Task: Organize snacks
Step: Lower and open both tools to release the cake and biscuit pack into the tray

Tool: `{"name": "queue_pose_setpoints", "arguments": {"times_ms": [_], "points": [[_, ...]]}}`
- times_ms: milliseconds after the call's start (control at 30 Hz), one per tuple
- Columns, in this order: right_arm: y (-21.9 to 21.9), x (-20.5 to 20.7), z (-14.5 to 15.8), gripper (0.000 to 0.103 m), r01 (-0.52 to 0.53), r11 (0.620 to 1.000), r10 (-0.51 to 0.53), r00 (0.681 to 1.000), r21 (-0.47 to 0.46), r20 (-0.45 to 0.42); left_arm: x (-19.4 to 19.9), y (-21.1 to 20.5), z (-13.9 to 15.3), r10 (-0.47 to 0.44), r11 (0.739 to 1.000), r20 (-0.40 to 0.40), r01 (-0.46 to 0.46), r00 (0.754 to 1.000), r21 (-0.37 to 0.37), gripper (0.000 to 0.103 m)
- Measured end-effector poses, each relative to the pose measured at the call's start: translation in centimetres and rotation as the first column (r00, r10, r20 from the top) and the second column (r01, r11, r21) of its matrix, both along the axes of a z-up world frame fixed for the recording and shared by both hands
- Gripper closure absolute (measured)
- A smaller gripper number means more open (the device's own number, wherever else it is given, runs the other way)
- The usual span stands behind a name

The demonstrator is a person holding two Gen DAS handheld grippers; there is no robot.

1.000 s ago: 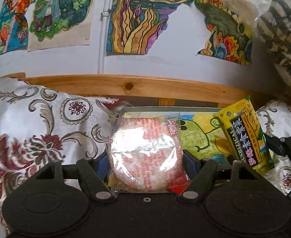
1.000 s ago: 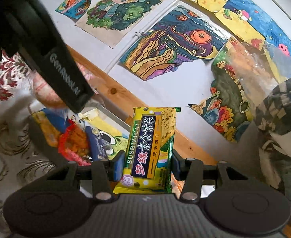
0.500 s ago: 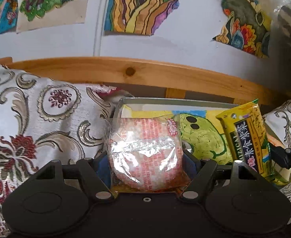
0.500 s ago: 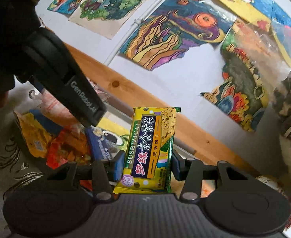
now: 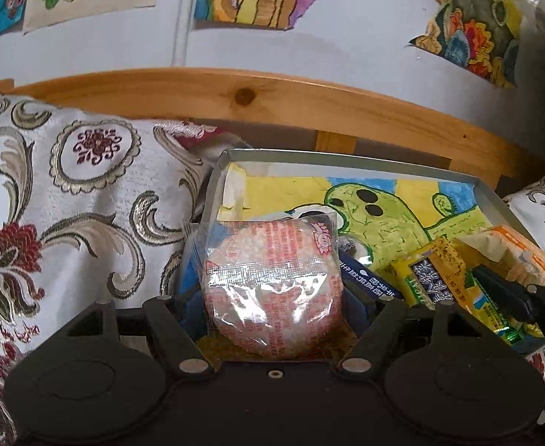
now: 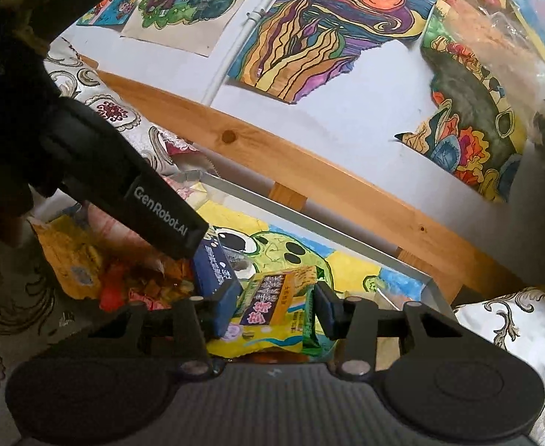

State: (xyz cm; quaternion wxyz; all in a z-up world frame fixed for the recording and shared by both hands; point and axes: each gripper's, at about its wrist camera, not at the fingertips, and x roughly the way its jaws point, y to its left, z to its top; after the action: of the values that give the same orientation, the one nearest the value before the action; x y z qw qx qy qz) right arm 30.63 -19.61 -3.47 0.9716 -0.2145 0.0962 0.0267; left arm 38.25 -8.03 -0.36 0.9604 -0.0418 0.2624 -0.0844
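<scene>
Over the shallow metal tray [image 5: 347, 158], left gripper [image 5: 272, 297] clamped on crinkly round cake pack [image 5: 272, 282], right gripper [image 6: 276, 310] loose-jawed around glossy yellow packet [image 6: 272, 304]

snack packets [image 5: 439, 278] lie in the tray [image 5: 347, 158], before the wooden rail [image 5: 235, 93].

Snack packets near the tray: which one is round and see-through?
The clear-wrapped round cake held by the left tool; the packet in the right tool is yellow, flat and opaque.

Left gripper [image 5: 272, 297] clamps a wrapped snack. Right gripper [image 6: 276, 312] stands parted, pads off its packet.
</scene>
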Motion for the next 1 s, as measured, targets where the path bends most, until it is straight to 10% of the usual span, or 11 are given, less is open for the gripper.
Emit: {"name": "queue_pose_setpoints", "arguments": {"times_ms": [1000], "points": [[-1.7,-1.6,4.0,0.008,-0.003,0.99,0.0,1.0,0.143,0.023,-1.9,-0.7,5.1,0.069,0.997,-0.015,-0.07,0.997,-0.037,0.005]]}}
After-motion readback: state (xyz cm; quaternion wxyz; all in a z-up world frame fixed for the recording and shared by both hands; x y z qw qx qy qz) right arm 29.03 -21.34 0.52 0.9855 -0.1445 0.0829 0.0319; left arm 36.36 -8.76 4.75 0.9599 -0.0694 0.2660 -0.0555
